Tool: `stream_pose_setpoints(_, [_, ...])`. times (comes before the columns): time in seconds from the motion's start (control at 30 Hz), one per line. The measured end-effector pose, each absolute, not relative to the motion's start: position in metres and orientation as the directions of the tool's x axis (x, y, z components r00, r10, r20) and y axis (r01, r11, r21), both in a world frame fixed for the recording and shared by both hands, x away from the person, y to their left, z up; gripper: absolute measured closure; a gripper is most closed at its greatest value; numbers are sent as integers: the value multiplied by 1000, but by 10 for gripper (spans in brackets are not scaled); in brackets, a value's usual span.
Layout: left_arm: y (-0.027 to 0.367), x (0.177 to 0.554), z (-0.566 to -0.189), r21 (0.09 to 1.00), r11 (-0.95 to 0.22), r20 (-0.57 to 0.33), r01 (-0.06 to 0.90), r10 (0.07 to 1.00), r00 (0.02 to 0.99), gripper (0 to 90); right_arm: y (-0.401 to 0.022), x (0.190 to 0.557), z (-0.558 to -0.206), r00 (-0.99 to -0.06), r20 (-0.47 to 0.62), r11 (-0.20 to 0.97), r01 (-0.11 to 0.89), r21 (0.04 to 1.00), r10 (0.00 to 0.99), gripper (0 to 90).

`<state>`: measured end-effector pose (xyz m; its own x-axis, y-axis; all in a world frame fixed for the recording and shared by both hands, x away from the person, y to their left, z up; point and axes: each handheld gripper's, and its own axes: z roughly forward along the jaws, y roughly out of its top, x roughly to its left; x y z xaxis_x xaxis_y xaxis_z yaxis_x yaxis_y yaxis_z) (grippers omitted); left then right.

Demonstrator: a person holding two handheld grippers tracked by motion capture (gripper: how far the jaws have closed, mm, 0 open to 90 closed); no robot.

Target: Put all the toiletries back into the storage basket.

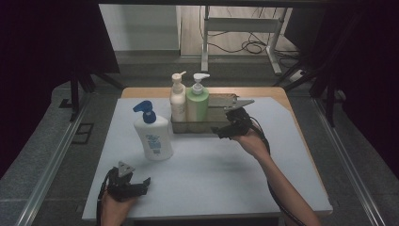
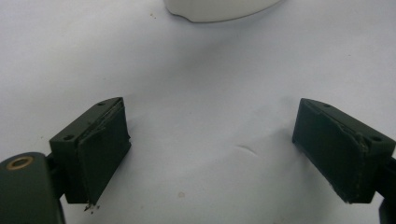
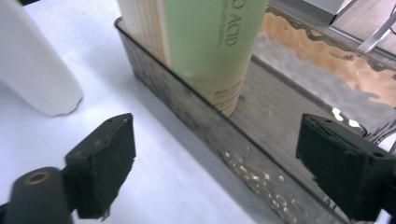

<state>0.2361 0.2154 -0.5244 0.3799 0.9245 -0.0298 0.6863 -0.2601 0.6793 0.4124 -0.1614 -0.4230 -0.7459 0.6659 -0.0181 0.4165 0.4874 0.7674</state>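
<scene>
A metal tray (image 1: 188, 128) stands at the back middle of the white table. In its left end a cream pump bottle (image 1: 178, 96) and a green pump bottle (image 1: 197, 100) stand upright. A white bottle with a blue pump (image 1: 151, 134) stands on the table to the tray's left. My right gripper (image 1: 223, 133) hovers at the tray's front right, open. In the right gripper view its jaws (image 3: 215, 172) straddle the tray's front wall (image 3: 187, 112) without touching it, the green bottle (image 3: 210, 42) just ahead. My left gripper (image 1: 146, 183) rests at the table's front left, open and empty (image 2: 210, 149).
The white tabletop (image 1: 211, 179) spreads between the two hands. The right half of the tray is bare metal (image 3: 280, 116). The white bottle's base (image 2: 219, 9) lies ahead of the left gripper. Behind the table are a desk frame (image 1: 240, 28), floor cables and dark curtains.
</scene>
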Motion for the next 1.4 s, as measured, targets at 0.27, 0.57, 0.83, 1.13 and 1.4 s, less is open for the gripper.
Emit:
stream_pose_setpoints(0.27, [215,236,-524,674,-266,-25,689,924,381,105,-172,394,-422,-761,-26,499,399,769,648,0])
stream_pose_setpoints(0.57, [215,236,-524,675,-265,-27,689,924,381,105,-186,374,-424,-765,-39,509,389,768,643,0])
stream_pose_setpoints(0.83, [215,237,-524,676,-258,-32,690,925,378,105,-203,356,-428,-756,-37,495,390,777,654,0])
stream_pose_setpoints(1.13, [215,238,-522,667,-256,-34,700,928,372,107,-221,339,-442,-742,-19,480,414,774,670,0])
stream_pose_setpoints(1.4, [216,238,-520,668,-249,-29,701,933,359,108,-228,325,-455,-749,-26,482,398,781,662,0])
